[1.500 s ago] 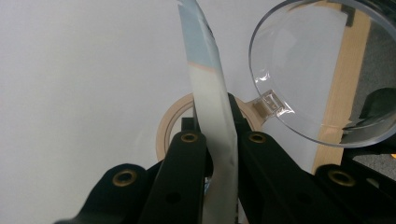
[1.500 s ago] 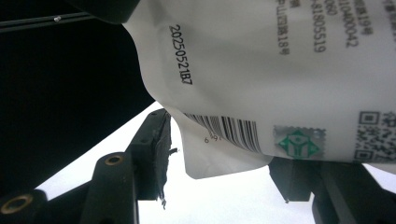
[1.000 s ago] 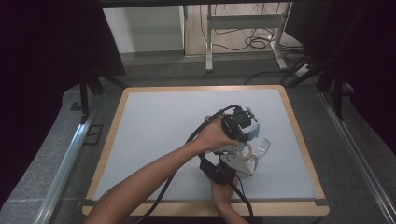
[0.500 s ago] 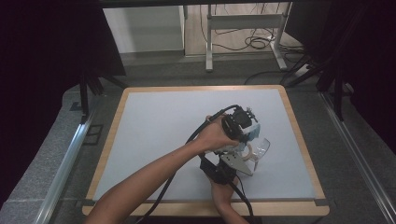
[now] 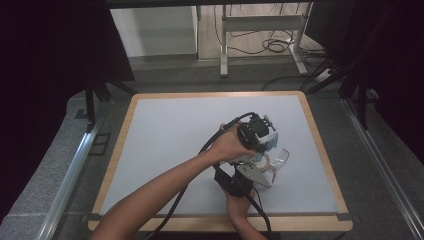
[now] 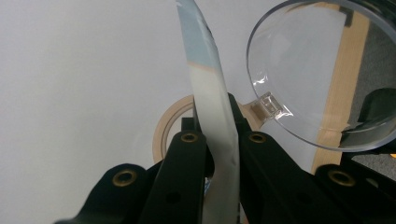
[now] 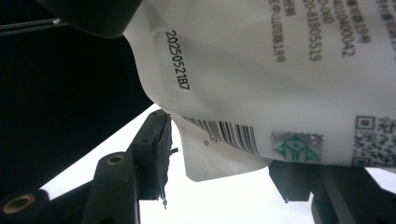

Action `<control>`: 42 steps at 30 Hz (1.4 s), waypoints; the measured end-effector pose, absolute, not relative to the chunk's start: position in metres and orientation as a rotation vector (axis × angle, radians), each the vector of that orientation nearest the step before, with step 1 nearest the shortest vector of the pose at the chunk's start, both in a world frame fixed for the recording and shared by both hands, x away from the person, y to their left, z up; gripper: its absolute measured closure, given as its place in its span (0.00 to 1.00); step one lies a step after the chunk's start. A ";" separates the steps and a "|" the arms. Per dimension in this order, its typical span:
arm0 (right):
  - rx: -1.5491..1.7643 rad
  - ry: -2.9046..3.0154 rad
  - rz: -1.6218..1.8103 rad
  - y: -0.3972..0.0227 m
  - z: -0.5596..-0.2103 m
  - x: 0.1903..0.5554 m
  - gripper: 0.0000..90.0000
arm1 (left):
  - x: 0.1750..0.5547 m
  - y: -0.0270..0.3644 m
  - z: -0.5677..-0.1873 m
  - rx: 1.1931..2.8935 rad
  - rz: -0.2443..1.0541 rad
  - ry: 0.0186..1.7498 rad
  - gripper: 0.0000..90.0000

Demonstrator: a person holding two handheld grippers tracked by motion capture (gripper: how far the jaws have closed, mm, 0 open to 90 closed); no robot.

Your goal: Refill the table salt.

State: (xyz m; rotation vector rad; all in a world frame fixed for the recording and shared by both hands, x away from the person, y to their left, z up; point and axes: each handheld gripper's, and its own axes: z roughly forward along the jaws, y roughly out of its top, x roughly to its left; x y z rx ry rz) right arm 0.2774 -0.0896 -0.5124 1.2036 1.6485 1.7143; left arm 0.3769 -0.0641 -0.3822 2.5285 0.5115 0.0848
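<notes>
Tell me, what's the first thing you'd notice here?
Two hands meet over the pale table mat, each gripping a black tool. The left tool pinches the thin edge of a white packet, next to a clear round plastic lid and a ring of tape. The packet's printed back, with barcode and date, sits between the right tool's jaws.

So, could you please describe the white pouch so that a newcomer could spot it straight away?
Start at the pale mat inside the wooden frame, then go to the two grippers near its right front. The pouch hangs between them, its flat edge clamped in the left gripper. Unlike the clear plastic lid and tape ring beside it, it carries a barcode and printed date.
</notes>
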 end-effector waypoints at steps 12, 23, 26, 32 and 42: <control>1.188 1.648 1.691 -0.089 -0.512 0.277 0.51 | 0.378 -0.063 -0.383 2.520 0.074 0.518 1.00; 1.197 1.630 1.699 -0.088 -0.512 0.277 0.51 | 0.378 -0.064 -0.383 2.527 0.081 0.512 1.00; 1.200 1.628 1.699 -0.088 -0.512 0.277 0.51 | 0.378 -0.065 -0.383 2.529 0.081 0.512 1.00; 1.190 1.627 1.683 -0.088 -0.512 0.278 0.51 | 0.378 -0.066 -0.383 2.535 0.081 0.509 1.00; 1.220 1.616 1.694 -0.089 -0.512 0.280 0.51 | 0.378 -0.070 -0.386 2.542 0.080 0.502 1.00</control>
